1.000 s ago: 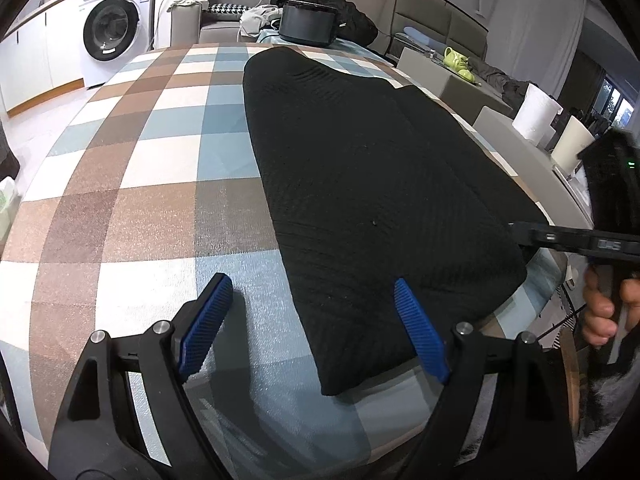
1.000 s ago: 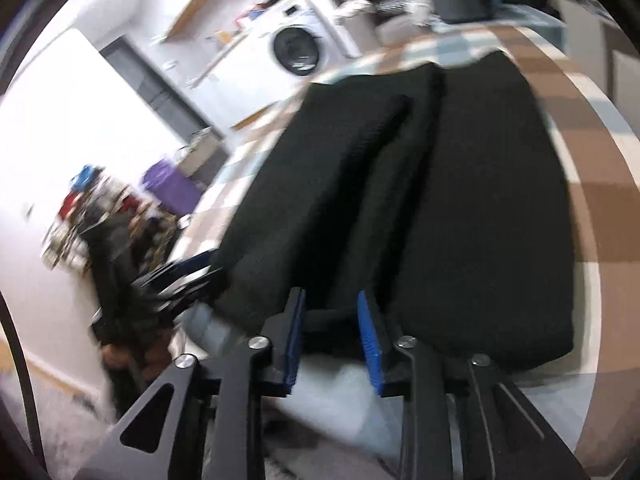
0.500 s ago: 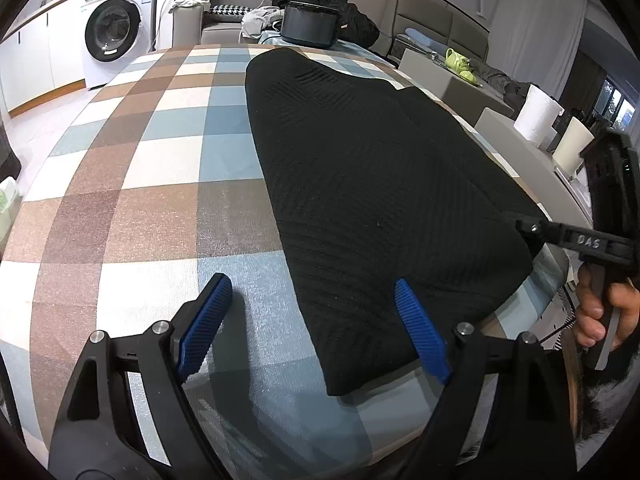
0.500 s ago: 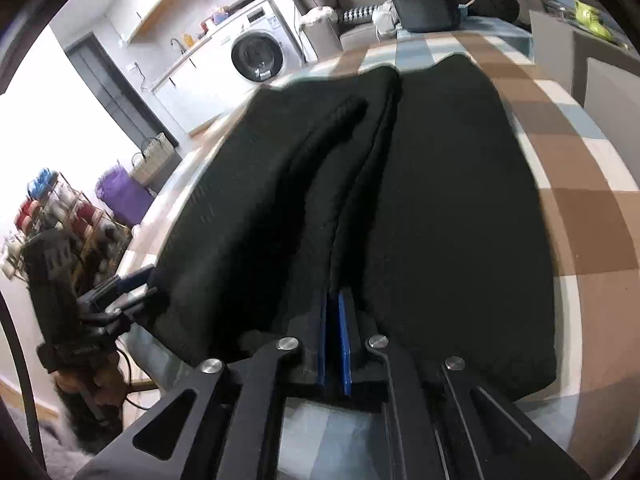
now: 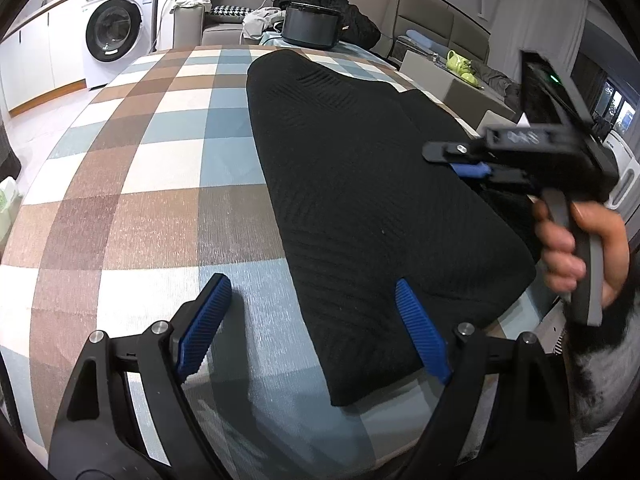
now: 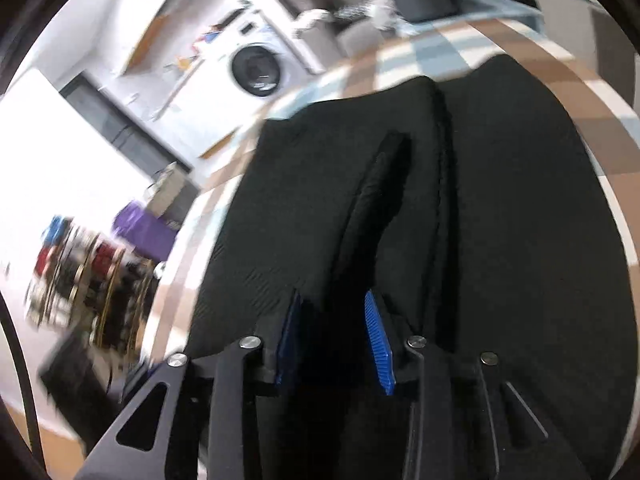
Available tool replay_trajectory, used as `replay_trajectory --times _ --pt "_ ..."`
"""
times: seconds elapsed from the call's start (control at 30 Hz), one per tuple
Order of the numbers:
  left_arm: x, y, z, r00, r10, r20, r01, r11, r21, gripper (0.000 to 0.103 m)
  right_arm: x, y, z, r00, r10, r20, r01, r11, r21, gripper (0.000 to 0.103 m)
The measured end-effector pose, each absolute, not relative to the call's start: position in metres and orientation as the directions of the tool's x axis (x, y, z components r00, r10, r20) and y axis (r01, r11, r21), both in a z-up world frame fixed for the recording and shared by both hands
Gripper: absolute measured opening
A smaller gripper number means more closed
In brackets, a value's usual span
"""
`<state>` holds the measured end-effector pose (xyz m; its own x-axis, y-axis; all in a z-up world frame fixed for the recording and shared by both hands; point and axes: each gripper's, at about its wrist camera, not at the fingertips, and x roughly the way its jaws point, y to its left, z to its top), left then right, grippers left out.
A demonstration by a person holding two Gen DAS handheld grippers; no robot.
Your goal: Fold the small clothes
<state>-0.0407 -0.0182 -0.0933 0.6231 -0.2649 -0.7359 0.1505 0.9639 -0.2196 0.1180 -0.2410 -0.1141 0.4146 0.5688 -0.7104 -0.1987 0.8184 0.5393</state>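
A black knit garment [image 5: 360, 180] lies lengthwise on the checked tablecloth [image 5: 140, 180]. My left gripper [image 5: 310, 284] stands open at the near end, its right pad over the garment's corner and its left pad over bare cloth. My right gripper [image 5: 468, 164], held by a person's hand [image 5: 568, 248], hovers over the garment's right side. In the right wrist view the right gripper [image 6: 331, 298] is opening: its blue pads stand apart with black fabric between them. A raised fold of the garment [image 6: 384, 184] runs away from the jaws. That view is blurred.
A dark pot [image 5: 310, 28] sits at the table's far end. Beyond it is a grey sofa with clothes, and a washing machine [image 5: 114, 36] stands at the back left. The table's near right edge [image 5: 540, 300] is close to the garment. Shelves of clutter [image 6: 80, 272] stand left of the table.
The right gripper closed on the garment's near edge, then swung left over the garment, and its jaws have parted again. The left gripper has not moved.
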Motion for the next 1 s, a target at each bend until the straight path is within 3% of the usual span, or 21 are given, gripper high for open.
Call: replay_trajectory --times 0.07,0.17,0.23,0.43,0.67,0.77,0.87,0.93,1.0 --pt "-0.038 -0.017 -0.093 0.619 -0.266 -0.739 0.142 0.963 -0.227 0.083 0.127 -0.23 -0.107 0.423 0.544 -0.725 -0.222 0.837 0.5 0.011" --pt "-0.034 -0.015 -0.089 0.624 -0.264 -0.735 0.133 0.963 -0.233 0.083 0.104 -0.216 -0.072 0.529 0.532 -0.661 -0.358 0.846 0.395 0.01" --pt "-0.031 -0.014 -0.086 0.628 -0.267 -0.731 0.134 0.962 -0.237 0.083 0.095 -0.219 -0.063 0.565 0.506 -0.651 -0.356 0.862 0.361 0.009" --pt "-0.025 -0.021 -0.085 0.626 -0.263 -0.734 0.152 0.964 -0.216 0.083 0.115 -0.238 -0.106 0.496 0.438 -0.75 -0.237 0.899 0.369 0.01" --pt "-0.025 -0.016 -0.09 0.619 -0.267 -0.739 0.139 0.963 -0.232 0.083 0.084 -0.248 -0.111 0.345 0.66 -0.667 -0.307 0.751 0.585 0.024" --pt "-0.024 -0.017 -0.092 0.615 -0.269 -0.741 0.138 0.962 -0.234 0.083 0.059 -0.243 -0.114 0.283 0.698 -0.658 -0.351 0.714 0.606 0.025" --pt "-0.025 -0.018 -0.091 0.614 -0.27 -0.742 0.138 0.962 -0.236 0.083 0.037 -0.238 -0.11 0.326 0.685 -0.651 -0.404 0.724 0.56 0.025" --pt "-0.026 -0.019 -0.088 0.619 -0.268 -0.739 0.139 0.963 -0.232 0.083 0.03 -0.234 -0.101 0.371 0.676 -0.637 -0.443 0.732 0.518 0.008" --pt "-0.031 -0.019 -0.081 0.634 -0.27 -0.725 0.148 0.962 -0.229 0.083 0.024 -0.237 -0.085 0.409 0.688 -0.599 -0.469 0.722 0.509 0.006"
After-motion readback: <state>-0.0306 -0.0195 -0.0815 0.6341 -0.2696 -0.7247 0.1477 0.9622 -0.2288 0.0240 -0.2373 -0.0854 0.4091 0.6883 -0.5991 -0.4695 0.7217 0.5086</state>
